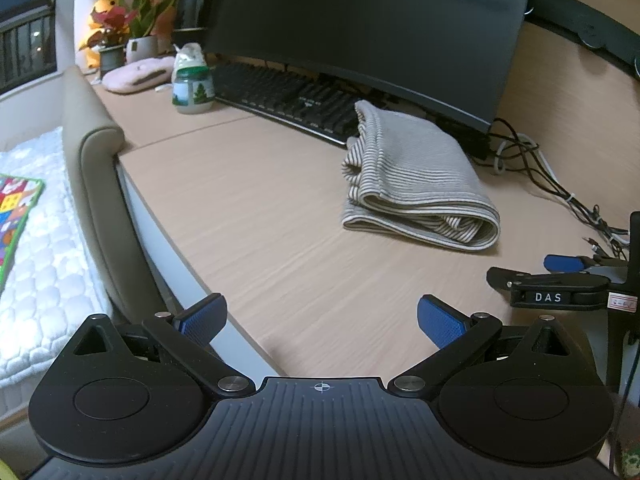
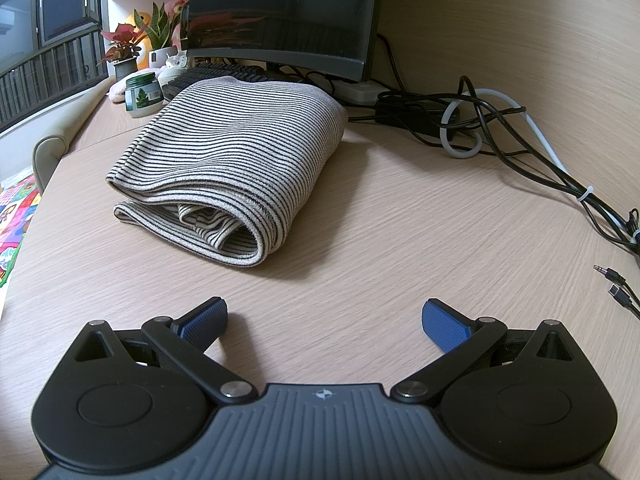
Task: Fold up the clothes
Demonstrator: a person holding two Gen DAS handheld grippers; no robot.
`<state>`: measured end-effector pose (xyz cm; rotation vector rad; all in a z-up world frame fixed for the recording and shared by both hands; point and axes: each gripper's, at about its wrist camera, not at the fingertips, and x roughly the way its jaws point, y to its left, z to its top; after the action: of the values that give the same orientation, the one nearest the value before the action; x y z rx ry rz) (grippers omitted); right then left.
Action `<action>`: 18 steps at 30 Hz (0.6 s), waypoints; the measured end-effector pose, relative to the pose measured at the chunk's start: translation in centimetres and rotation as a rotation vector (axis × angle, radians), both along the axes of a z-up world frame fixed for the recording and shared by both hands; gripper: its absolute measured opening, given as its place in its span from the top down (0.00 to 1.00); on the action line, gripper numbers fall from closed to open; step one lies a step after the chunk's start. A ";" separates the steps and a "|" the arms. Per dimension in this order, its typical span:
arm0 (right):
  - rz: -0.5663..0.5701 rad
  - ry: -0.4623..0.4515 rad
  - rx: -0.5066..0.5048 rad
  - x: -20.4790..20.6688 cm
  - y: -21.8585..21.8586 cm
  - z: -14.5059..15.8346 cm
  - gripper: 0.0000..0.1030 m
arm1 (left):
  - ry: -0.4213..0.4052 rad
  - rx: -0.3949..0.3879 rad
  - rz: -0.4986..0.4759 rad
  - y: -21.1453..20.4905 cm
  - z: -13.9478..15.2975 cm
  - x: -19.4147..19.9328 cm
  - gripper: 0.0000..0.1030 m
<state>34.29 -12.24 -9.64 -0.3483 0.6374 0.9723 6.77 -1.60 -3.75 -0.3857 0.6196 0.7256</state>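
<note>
On the bench (image 2: 360,216) before you, under the monitor (image 2: 280,12), the folded striped shirt (image 2: 236,148) lies by the keyboard (image 1: 280,96), cables (image 2: 500,128) to its right. Your left tongs (image 1: 320,320) and right tongs (image 2: 325,320) both gape empty, well short of it.

The striped garment (image 2: 228,156), beige with thin dark stripes, lies folded into a thick, several-layered bundle on the wooden desk (image 2: 360,240). Its rolled fold edge faces near and right; its far end sits just beside the keyboard (image 1: 288,100).
</note>
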 end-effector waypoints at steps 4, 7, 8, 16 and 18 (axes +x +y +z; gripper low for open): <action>0.000 0.000 0.000 0.0 0.0 0.0 0.00 | 0.000 -0.004 0.000 0.0 0.0 -0.1 0.00; 0.000 0.000 0.000 0.0 0.0 0.0 0.00 | 0.002 -0.004 -0.003 -0.1 0.0 0.0 0.00; 0.000 0.000 0.000 0.0 0.0 0.0 0.00 | 0.003 -0.004 -0.004 -0.1 0.0 0.0 0.00; 0.000 0.000 0.000 0.0 0.0 0.0 0.00 | 0.008 -0.005 -0.007 -0.2 -0.1 0.1 0.00; 0.000 0.000 0.000 0.0 0.0 0.0 0.00 | 0.008 -0.005 -0.007 -0.2 -0.2 0.1 0.00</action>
<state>34.29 -12.26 -9.63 -0.3484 0.6374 0.9724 6.88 -1.79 -3.91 -0.3850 0.6303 0.7197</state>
